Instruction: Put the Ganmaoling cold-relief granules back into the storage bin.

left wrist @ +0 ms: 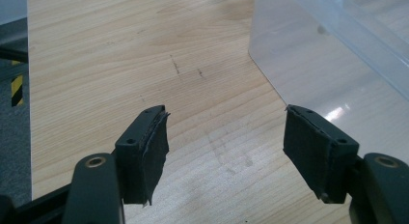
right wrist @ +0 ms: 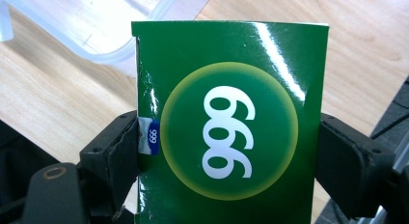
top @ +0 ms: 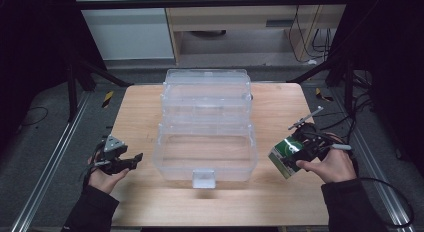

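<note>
So far, from the high view, the right claw (top: 295, 154) grips a green box (top: 283, 156) at four o'clock on the bench (top: 135, 107), beside an open, empty clear plastic case (top: 205, 127); putting it in appears still ahead. The left claw (top: 131, 161) waits at eight o'clock. In the left gripper view its jaws gape over bare wood. In the right gripper view the jaws pinch the box's sides, case rim at eleven o'clock, nothing between.

The left gripper (top: 131, 159) rests low at the person's left with its jaws spread wide apart, while the right gripper (top: 291, 154), held in the right hand (top: 327, 165), has its jaws clamped tight.
</note>
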A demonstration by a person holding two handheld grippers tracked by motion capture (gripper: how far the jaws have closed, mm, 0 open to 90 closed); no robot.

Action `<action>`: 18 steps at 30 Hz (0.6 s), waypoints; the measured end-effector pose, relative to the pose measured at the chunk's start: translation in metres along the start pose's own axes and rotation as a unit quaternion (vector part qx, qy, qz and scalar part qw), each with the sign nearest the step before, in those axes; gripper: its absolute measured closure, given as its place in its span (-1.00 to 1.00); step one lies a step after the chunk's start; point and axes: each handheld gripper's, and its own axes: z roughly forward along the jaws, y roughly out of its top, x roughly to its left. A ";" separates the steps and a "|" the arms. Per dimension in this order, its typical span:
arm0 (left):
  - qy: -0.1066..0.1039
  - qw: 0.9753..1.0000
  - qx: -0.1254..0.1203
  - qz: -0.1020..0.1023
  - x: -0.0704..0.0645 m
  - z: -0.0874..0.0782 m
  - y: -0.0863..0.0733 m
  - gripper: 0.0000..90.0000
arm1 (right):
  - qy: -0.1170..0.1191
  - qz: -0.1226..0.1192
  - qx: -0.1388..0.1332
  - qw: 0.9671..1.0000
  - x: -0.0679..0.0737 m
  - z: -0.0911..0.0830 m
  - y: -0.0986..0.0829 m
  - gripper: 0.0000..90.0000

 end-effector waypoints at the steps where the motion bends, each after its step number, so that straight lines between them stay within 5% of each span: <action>1: 0.000 1.000 0.000 0.000 0.000 0.000 0.000 -0.30 | -0.003 -0.004 0.000 1.000 -0.001 -0.002 0.002 -0.60; 18: 0.001 1.000 0.002 -0.002 0.001 0.001 -0.001 -0.30 | 0.003 -0.054 -0.016 0.998 0.008 -0.019 0.033 -0.60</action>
